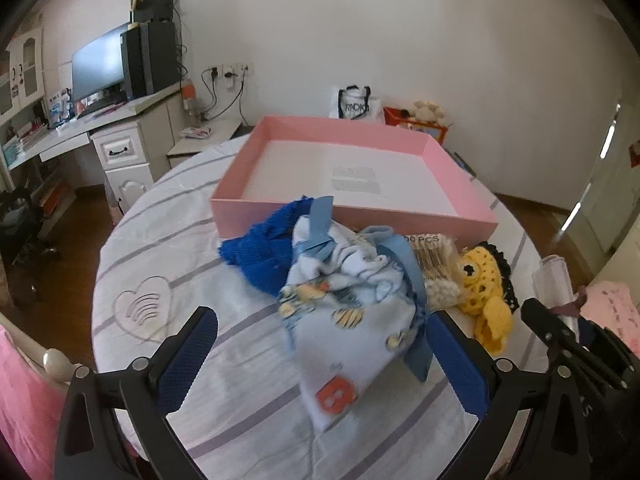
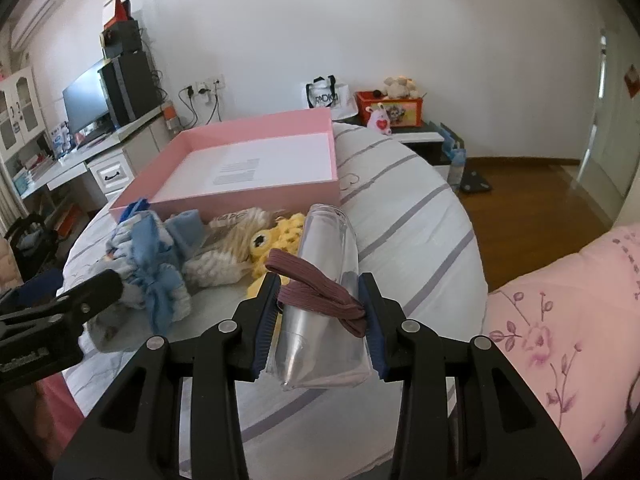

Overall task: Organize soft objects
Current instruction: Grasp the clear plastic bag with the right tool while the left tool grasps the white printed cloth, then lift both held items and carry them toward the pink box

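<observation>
White walls, a wooden floor, and a pale desk bearing a dark monitor.

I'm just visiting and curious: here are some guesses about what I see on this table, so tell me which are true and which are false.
1. The pink box holds soft toys. False: only a printed sheet lies in it.
2. The right gripper is shut on a clear case. True; a mauve band is wrapped round the case.
3. The left gripper clamps the blue knit. False: its jaws stand open, with the printed pouch lying between them.
4. A yellow crochet toy lies on the table beside the cotton swabs. True.
5. The pile of soft things lies outside the box. True.
</observation>
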Motion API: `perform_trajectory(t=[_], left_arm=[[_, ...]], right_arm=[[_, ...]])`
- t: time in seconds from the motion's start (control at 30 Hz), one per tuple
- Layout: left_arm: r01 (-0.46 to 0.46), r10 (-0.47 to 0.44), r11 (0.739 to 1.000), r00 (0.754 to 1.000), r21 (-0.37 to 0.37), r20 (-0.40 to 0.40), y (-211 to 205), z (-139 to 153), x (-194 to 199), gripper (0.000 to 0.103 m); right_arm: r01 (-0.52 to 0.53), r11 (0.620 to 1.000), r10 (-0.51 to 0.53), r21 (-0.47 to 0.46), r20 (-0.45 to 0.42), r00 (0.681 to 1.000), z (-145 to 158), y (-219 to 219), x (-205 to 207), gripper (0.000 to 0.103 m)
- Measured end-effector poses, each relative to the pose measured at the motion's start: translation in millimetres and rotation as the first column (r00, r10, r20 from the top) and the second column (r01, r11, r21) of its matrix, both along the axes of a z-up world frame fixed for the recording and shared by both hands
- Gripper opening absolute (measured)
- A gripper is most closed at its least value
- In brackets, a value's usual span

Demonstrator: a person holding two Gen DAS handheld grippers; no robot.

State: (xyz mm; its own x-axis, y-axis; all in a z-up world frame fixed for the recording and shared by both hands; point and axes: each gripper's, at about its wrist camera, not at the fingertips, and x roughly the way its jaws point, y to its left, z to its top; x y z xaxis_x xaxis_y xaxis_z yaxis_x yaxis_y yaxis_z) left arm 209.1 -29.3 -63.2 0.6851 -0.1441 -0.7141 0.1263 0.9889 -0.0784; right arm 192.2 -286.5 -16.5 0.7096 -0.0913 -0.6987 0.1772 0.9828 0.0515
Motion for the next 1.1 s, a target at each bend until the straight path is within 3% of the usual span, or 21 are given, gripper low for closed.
perform_trajectory(t=[0.23, 0.3, 0.4, 0.73, 1.1], left_arm=[[0.082, -0.083, 0.997, 0.995, -0.012, -0.064, -16, -16, 23, 0.098], [0.112, -0.113, 0.993, 0.991, -0.023, -0.067, -18, -19, 27, 0.079], [0.15, -0.156, 0.986, 0.985, -0.068, -0.079, -17, -20, 29, 0.063], [0.172, -0.173, 0.984, 0.984, -0.042, -0.03, -15, -9, 8, 0.057], [0.149, -0.147, 0.987, 0.988, -0.052, 0.048, 9, 21, -45, 0.057]], right_arm=[[-0.025, 0.999, 0.026, 0.023, -0.028, 0.999, -9, -7, 12, 0.037], [-0.024, 1.0, 0.024, 0.012, -0.033, 0.999, -12, -6, 15, 0.037], [-0.024, 1.0, 0.025, 0.014, -0.042, 0.999, -14, -5, 19, 0.037], [-0.003, 1.0, 0.003, 0.0, -0.032, 0.999, -8, -4, 13, 0.037], [-0.014, 1.0, 0.014, -0.015, 0.033, 0.999, 15, 8, -16, 0.037]])
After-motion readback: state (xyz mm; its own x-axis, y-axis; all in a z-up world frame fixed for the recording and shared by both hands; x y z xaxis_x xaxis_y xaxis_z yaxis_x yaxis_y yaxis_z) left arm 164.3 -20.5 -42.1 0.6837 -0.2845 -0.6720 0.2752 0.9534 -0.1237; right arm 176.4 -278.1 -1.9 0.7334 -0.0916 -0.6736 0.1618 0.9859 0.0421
